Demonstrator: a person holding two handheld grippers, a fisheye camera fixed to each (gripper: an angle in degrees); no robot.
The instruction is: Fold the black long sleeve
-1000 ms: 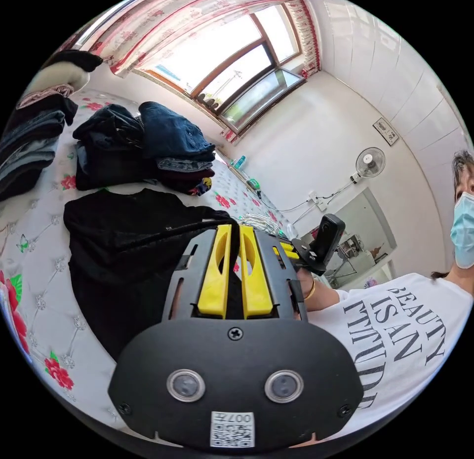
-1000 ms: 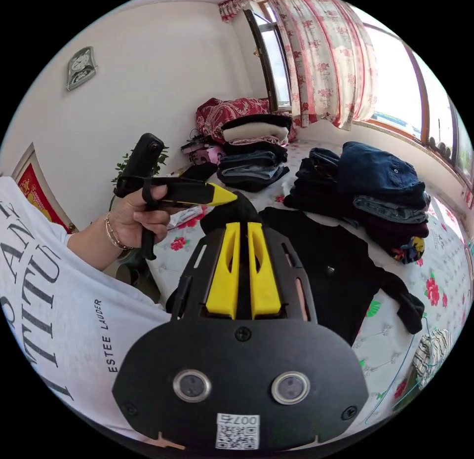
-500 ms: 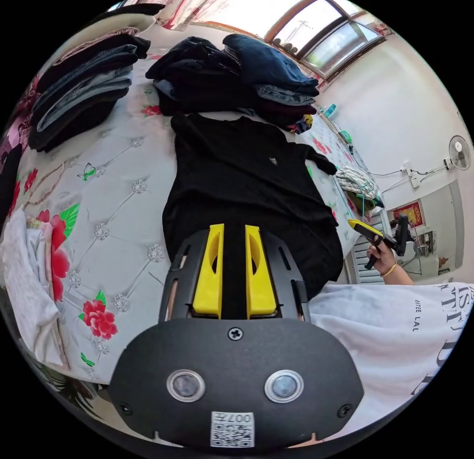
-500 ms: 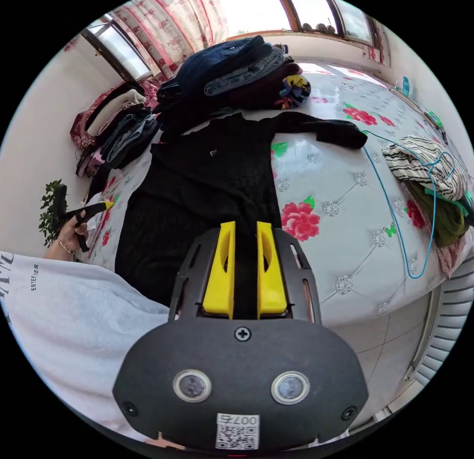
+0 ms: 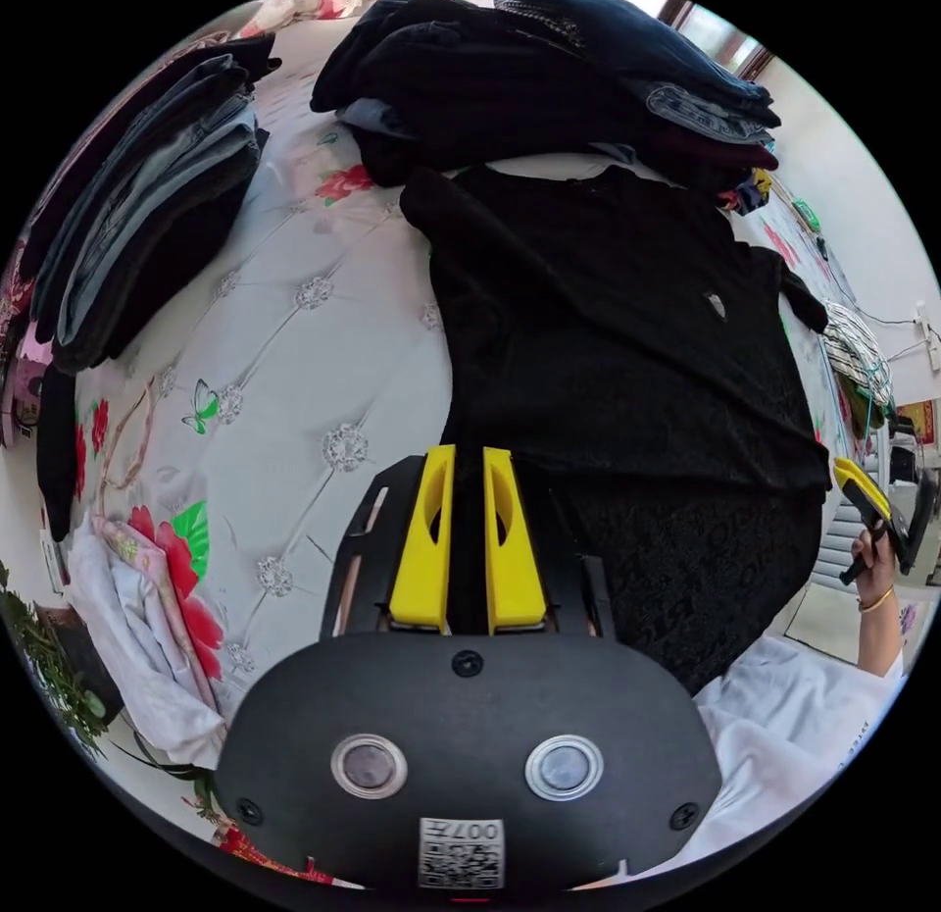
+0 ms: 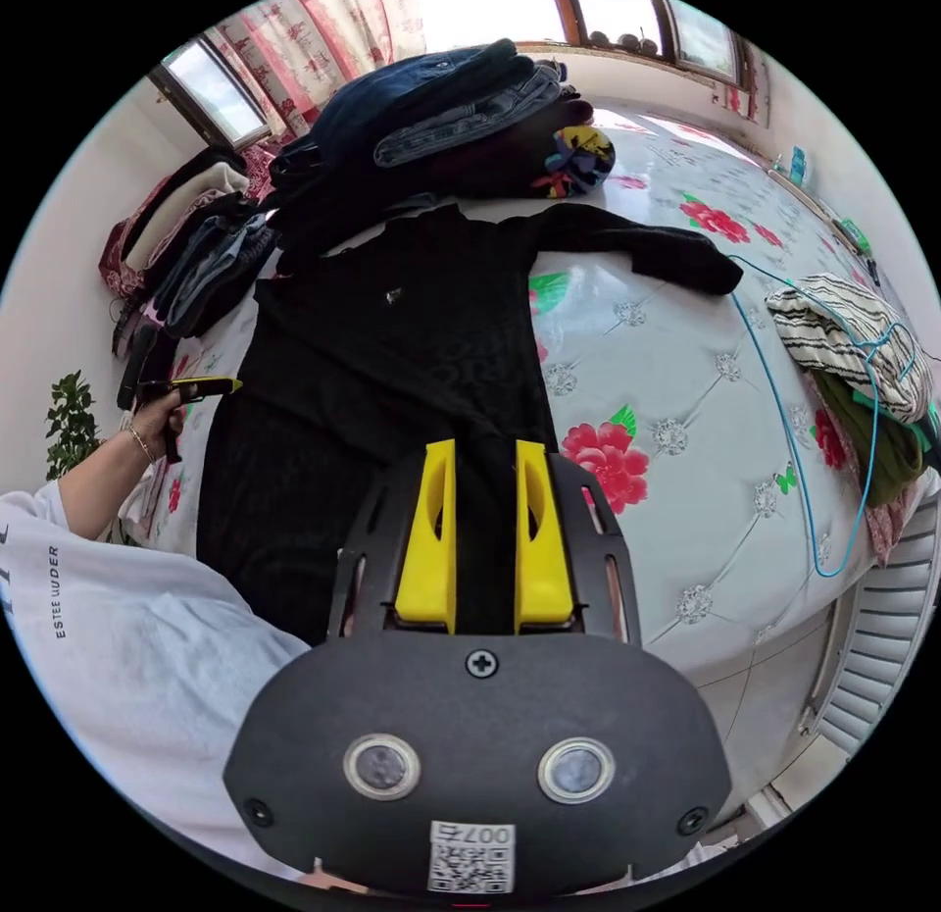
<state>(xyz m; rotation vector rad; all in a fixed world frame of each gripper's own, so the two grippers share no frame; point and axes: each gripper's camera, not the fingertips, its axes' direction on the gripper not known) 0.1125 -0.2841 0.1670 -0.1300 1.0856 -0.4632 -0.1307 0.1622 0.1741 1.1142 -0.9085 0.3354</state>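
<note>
The black long sleeve point(image 5: 608, 343) lies flat, front up, on the flowered white bed point(image 5: 323, 363). Its lower part hangs over the near edge toward the person. One sleeve point(image 6: 647, 250) stretches out sideways in the right gripper view. My left gripper point(image 5: 469, 451) hovers over the shirt's side edge near the hem, its jaws a narrow gap apart. My right gripper point(image 6: 485, 443) is above the other side of the shirt point(image 6: 392, 343), with its jaws wider apart and nothing clamped. The left gripper point(image 6: 235, 383) and the right gripper point(image 5: 851, 473) also appear hand-held at the shirt's sides.
A stack of folded dark clothes point(image 5: 549, 59) sits just beyond the collar, and another stack point(image 5: 147, 196) lies further off. A striped garment with a blue cord point(image 6: 853, 333) lies near the bed's edge. A white cloth point(image 5: 137, 618) lies on a corner.
A second ago both grippers held the shirt up, shut on it. The shirt now lies spread on the bed, and both pairs of jaws have parted, the right wider than half a second ago.
</note>
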